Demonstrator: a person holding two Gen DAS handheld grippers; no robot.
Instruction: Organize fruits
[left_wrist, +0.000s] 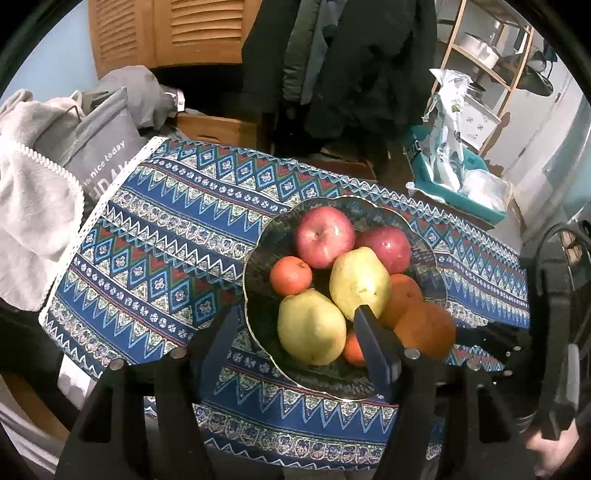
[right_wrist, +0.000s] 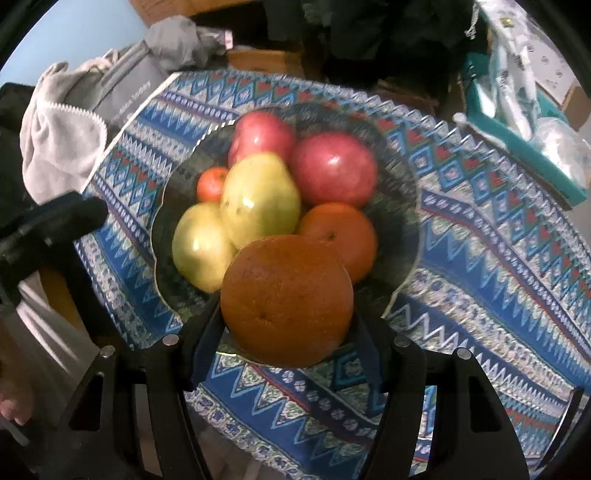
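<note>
— Two grippers are in play. How does the right gripper (right_wrist: 286, 332) stand?

— Clenched on a big orange (right_wrist: 286, 301). Its jaws press the fruit from both sides, and the orange hangs over the near rim of the glass bowl (right_wrist: 402, 206), at about six o'clock of it.

— And the left gripper (left_wrist: 295, 325)?

— Released. Its dark fingers (left_wrist: 373, 343) stand apart with nothing pinched; in its own view they straddle the bowl's near-left edge, the right finger crossing in front of the fruit. Whether that finger touches a pear I cannot tell.

— What lies in the bowl?

— Going by the right wrist view: two red apples, one at twelve o'clock (right_wrist: 260, 136) and one at about one o'clock (right_wrist: 332, 170); an upright yellow-green pear (right_wrist: 258, 199) in the middle, a second pear (right_wrist: 201, 245) at eight o'clock leaning against it; a small tangerine (right_wrist: 212, 182) at ten o'clock behind the pears; another orange (right_wrist: 341, 240) at four o'clock, just beyond the held one. The left wrist view shows one more small orange fruit (left_wrist: 352, 347) tucked low between the nearer pear and the finger.

— Where does the bowl sit?

— On a blue patterned tablecloth (right_wrist: 480, 295), towards the middle. A grey towel (right_wrist: 62, 147) hangs at nine o'clock off the table's edge, and a teal bin (right_wrist: 517, 147) with plastic bags stands at two o'clock.
</note>
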